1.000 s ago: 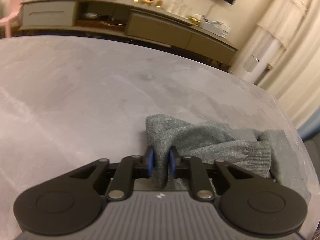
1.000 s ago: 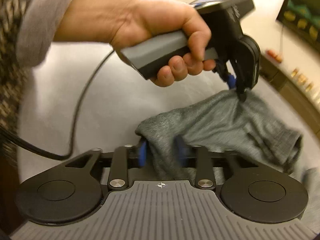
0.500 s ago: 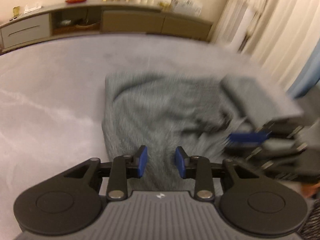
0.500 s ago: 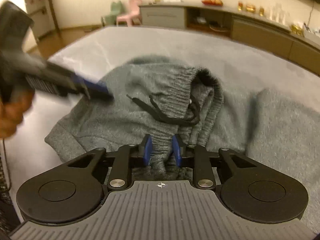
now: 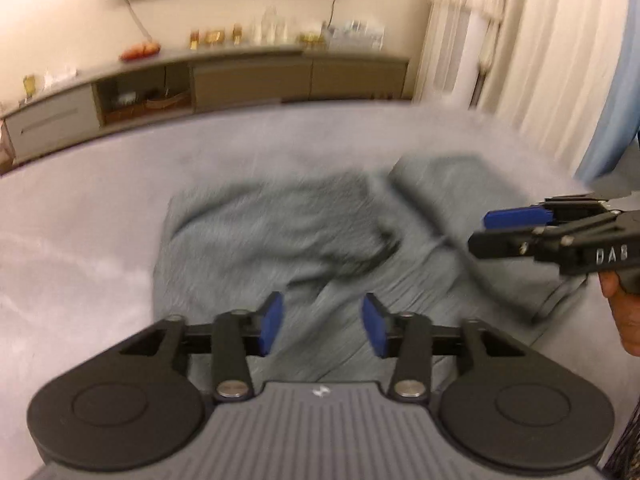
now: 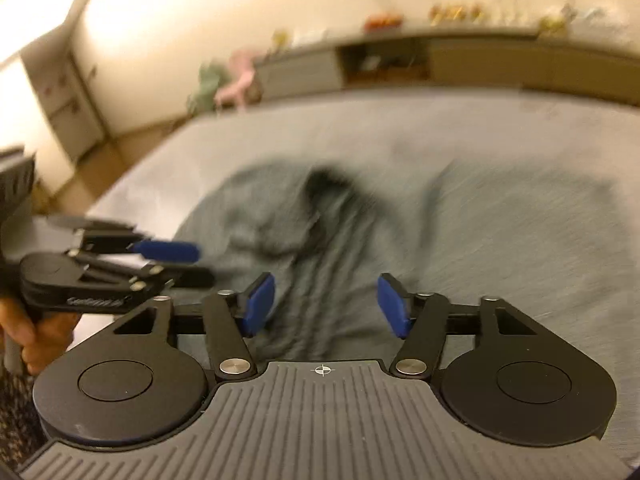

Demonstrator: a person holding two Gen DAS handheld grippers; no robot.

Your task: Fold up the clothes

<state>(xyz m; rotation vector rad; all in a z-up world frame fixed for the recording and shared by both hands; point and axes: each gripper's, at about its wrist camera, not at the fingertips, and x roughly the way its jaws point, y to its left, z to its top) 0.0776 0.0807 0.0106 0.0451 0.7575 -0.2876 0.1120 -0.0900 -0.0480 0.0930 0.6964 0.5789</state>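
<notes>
Both my grippers are over the grey knit garment (image 5: 280,232), which lies crumpled on the grey bed surface (image 5: 80,216), roughly centre, with a second grey piece (image 5: 460,184) touching its far right side. My left gripper (image 5: 322,322): jaws opening, blue pads (image 5: 270,322) apart, fabric seen between them but not pinched. My right gripper (image 6: 326,304): jaws opening wide, pads clear of the cloth below, nothing held. Each shows in the other's view, side-on, held in my hand (image 6: 36,332). Frames blurred; garment folds hard to read. Low cabinet (image 5: 248,76) along the far wall.
</notes>
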